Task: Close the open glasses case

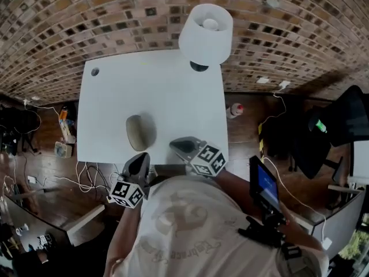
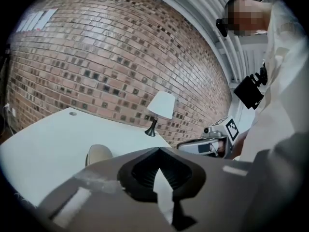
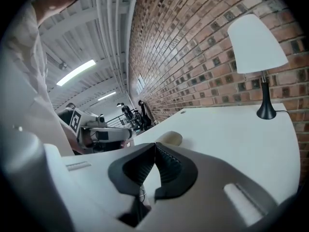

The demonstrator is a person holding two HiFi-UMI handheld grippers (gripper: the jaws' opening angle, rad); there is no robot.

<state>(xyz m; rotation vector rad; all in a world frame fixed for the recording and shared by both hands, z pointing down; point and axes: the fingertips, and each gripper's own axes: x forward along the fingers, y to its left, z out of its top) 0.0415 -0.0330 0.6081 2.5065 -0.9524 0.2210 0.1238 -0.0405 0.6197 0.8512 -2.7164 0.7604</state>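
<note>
A beige oval glasses case (image 1: 140,131) lies on the white table (image 1: 173,91), toward its near side; its lid looks down. It also shows in the left gripper view (image 2: 98,153) and the right gripper view (image 3: 170,138). My left gripper (image 1: 140,158) hovers at the table's near edge, just short of the case, jaws meeting at the tips (image 2: 158,149) with nothing held. My right gripper (image 1: 177,143) is over the near edge, to the right of the case, and is shut and empty (image 3: 154,144). Neither gripper touches the case.
A white-shaded lamp (image 1: 206,33) on a black base stands at the table's far right corner. A cable hole (image 1: 94,71) is at the far left corner. The brick wall (image 1: 115,10) runs behind. Cables, a bottle (image 1: 235,109) and a black chair (image 1: 346,126) are on the floor around.
</note>
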